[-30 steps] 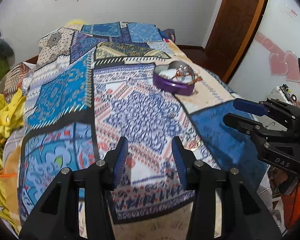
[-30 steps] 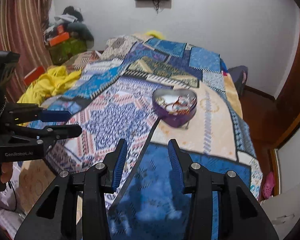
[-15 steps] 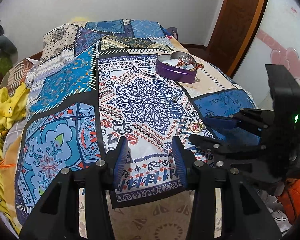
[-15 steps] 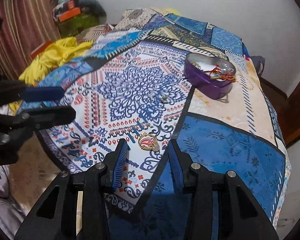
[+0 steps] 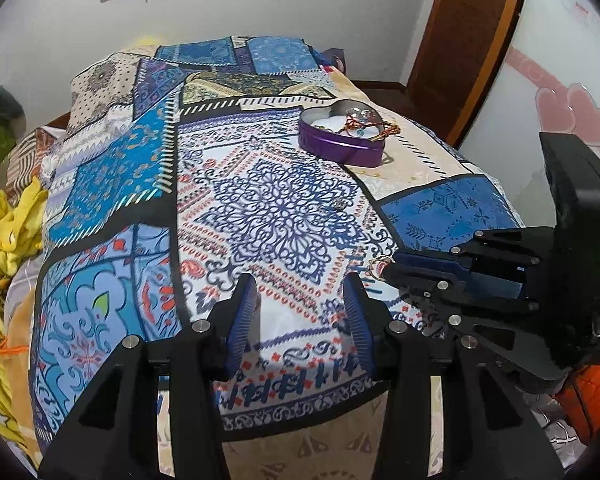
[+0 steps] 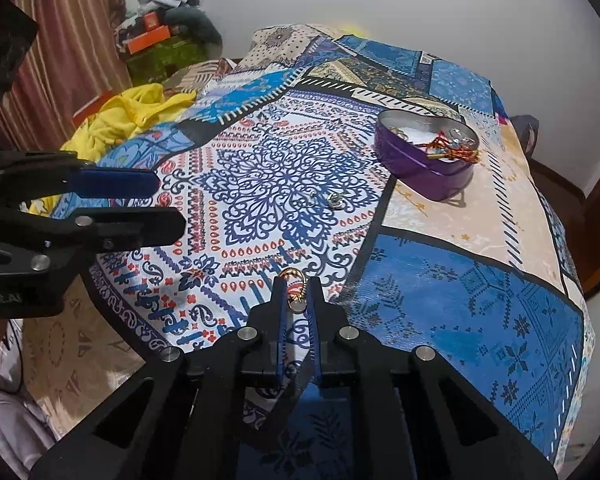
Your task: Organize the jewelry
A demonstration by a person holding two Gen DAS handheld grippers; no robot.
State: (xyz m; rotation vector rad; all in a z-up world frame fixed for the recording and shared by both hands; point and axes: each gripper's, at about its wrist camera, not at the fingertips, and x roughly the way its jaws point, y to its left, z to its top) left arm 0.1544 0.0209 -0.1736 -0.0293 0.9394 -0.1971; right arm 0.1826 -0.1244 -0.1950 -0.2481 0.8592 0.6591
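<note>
The right tongs (image 6: pixel 297 294) are clamped on a gold pendant (image 6: pixel 294 280) at the near edge of the patterned bedspread (image 6: pixel 260 184), well short of the purple heart-shaped tin (image 6: pixel 424 160), which sits toward the far side of the bed and already holds red-and-gold jewelry. The left tongs (image 5: pixel 300 304) stand apart and hold nothing, hovering above the bedspread nearer than the tin. Risk assessment: the grip appears to take only part of the pendant, with its gold ring protruding past the tips, so the piece may slip or pivot out during transfer to the tin; a drop onto the busy print would make it hard to relocate. The tongs may also pinch cloth and drag the bedspread upward, disturbing the small silver pieces (image 6: pixel 334 199) lying between the pendant and the tin. Legible writing: a partial, mirrored-looking label on the left device body (image 6: pixel 0 299), not reliably readable; no other text is legible.
</note>
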